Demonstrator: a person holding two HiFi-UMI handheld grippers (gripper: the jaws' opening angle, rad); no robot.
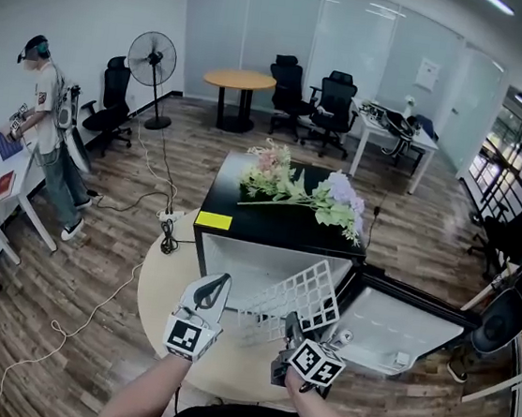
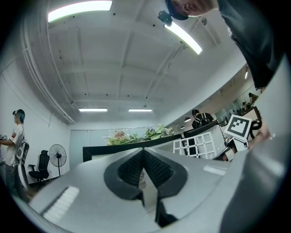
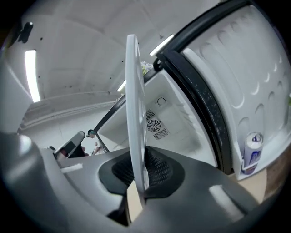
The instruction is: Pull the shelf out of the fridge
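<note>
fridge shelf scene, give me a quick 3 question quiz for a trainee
1. True or false: the right gripper is shut on the white shelf.
2. What lies on top of the fridge? A) flowers B) a laptop C) a kettle
3. Fill in: the left gripper has its jaws ___, with nothing between them.

Key: 1 true; 2 A; 3 shut
</note>
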